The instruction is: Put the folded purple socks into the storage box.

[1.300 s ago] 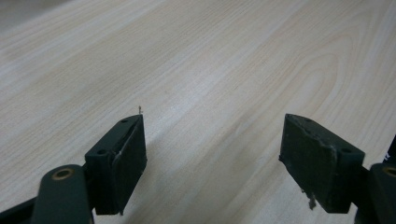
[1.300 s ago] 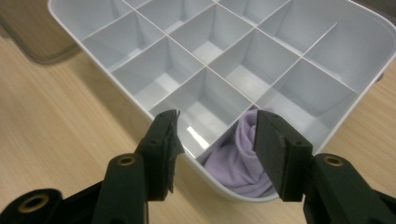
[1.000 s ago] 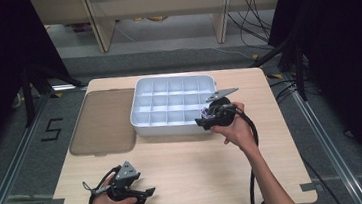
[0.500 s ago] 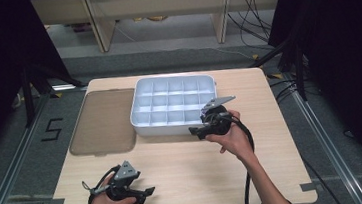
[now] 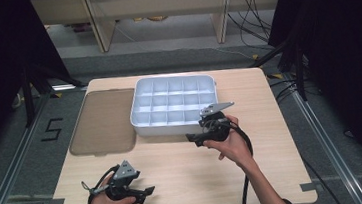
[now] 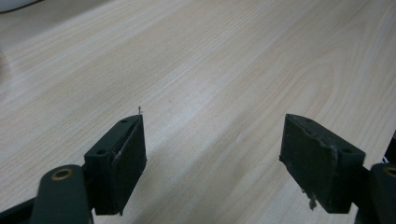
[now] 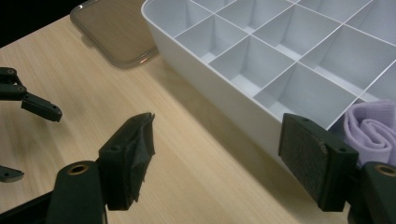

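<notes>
Backing the right tongs away from the tray, cloth left in its corner cell

We see the rolled lilac cloth (image 7: 371, 133) sitting in a corner compartment of the white divided tray (image 5: 175, 125), on the near side, just behind the right tongs' (image 5: 200, 136) jaw in the right gripper view. Our right tongs have just been spreading and now stand released with nothing between them, low over the counter (image 5: 185, 172) just beside the tray's near wall. To do this well, we judge it best to draw straight back and clear of the rim, so a jaw neither snags the cloth nor nudges the tray. Our left tongs (image 5: 145, 193) lie released too, empty, near the counter's front edge, well apart. The tinted lid (image 5: 103, 122) lies flat beside the tray, ready for closing.
</notes>
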`<state>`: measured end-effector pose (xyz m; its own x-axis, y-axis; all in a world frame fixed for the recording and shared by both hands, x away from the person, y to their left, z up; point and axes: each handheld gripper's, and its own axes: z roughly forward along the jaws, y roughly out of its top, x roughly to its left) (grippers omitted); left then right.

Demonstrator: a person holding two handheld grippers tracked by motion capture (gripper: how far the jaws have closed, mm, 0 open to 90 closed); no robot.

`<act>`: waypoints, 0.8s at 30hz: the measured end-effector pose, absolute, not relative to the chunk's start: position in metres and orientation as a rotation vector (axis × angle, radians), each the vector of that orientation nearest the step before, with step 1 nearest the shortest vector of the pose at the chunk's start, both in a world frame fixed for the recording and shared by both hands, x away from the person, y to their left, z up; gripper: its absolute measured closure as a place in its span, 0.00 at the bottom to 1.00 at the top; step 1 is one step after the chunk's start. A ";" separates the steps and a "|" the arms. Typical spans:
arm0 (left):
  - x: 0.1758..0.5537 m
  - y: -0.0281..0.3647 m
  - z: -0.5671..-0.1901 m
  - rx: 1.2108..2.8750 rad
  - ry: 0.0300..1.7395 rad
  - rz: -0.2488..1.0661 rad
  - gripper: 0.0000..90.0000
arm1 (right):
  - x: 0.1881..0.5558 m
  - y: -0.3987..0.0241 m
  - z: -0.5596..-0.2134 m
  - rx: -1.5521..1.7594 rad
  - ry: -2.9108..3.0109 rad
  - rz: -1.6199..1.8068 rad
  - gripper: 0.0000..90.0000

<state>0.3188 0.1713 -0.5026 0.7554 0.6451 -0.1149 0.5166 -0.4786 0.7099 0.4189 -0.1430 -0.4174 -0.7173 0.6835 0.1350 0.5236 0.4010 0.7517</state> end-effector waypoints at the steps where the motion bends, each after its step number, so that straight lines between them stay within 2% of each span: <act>1: 0.318 0.170 -0.503 2.159 0.881 0.211 0.24 | 0.419 -0.144 -0.417 1.058 2.482 1.180 0.30; 9: 0.318 0.170 -0.503 2.155 0.882 0.209 0.24 | 0.413 -0.137 -0.420 1.032 2.514 1.166 0.26; 24: 0.318 0.171 -0.502 2.168 0.872 0.209 0.24 | 0.398 -0.133 -0.425 1.004 2.515 1.189 0.27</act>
<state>0.3182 0.1712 -0.5022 0.7516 0.6476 -0.1255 0.5202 -0.4649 0.7164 0.3976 -0.1331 -0.4249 -0.7546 0.6461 0.1152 0.4991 0.4510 0.7399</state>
